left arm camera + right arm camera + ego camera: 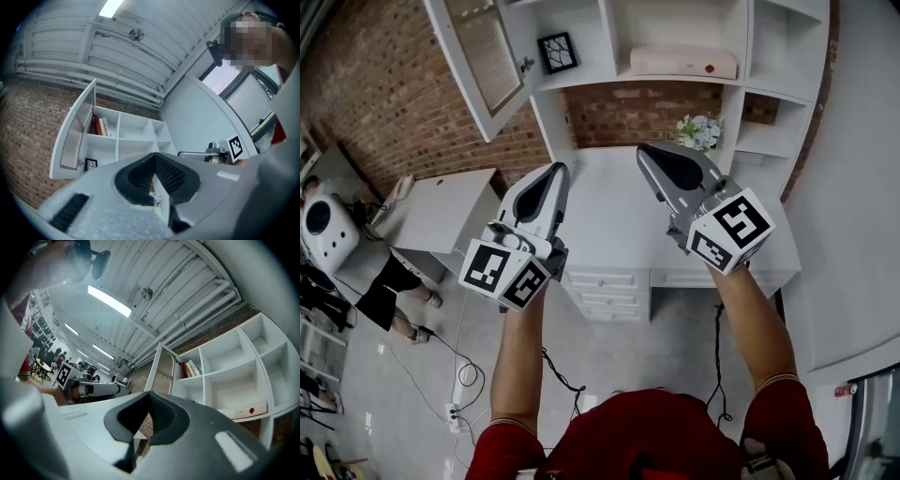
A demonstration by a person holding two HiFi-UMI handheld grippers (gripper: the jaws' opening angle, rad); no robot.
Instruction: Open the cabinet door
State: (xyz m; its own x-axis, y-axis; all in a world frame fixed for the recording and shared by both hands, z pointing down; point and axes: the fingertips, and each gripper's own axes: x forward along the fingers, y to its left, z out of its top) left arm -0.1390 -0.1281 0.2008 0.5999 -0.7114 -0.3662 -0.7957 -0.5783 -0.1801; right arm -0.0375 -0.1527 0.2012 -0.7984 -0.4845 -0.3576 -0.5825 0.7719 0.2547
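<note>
The white cabinet door (pixel 483 56), with a ribbed glass panel, stands swung open at the upper left of the shelf unit (pixel 591 37). It also shows in the left gripper view as the door (pixel 75 136) and in the right gripper view as the door (pixel 161 371). My left gripper (pixel 551 173) is held up in front of the desk, well short of the door, its jaws shut with nothing between them (pixel 153 161). My right gripper (pixel 649 155) is beside it at the same height, also shut and empty (pixel 149 401).
A white desk with drawers (pixel 605 286) stands below the shelves, with flowers (pixel 698 131) on it. A pale box (pixel 682 62) and a framed picture (pixel 557 52) sit in the shelves, with books (pixel 101 125) behind the door. A low side table (pixel 441 211) and floor cables (pixel 464 375) are at left.
</note>
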